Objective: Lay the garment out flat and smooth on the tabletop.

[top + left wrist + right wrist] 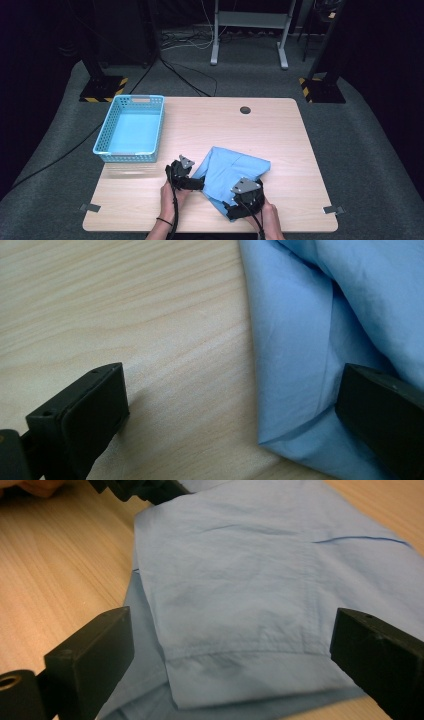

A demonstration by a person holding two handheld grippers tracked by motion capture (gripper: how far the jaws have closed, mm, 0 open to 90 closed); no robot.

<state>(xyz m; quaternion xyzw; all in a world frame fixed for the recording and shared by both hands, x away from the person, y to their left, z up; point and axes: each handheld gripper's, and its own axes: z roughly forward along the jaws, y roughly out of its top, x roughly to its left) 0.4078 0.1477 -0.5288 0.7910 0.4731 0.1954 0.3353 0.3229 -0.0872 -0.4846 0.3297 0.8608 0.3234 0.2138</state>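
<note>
Cloth (230,172) lies folded, long axis running near-right to far-left.

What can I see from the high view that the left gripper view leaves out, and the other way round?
The high view takes in the blue basket at the table's far left, the person's hands and both grippers, the left gripper at the garment's left edge and the right gripper at its near end. The left gripper view gives a close look at that gripper's wide-open jaws, one over bare wood, the other on the cloth beside a folded corner. Both show the light blue garment and the wooden table.
</note>
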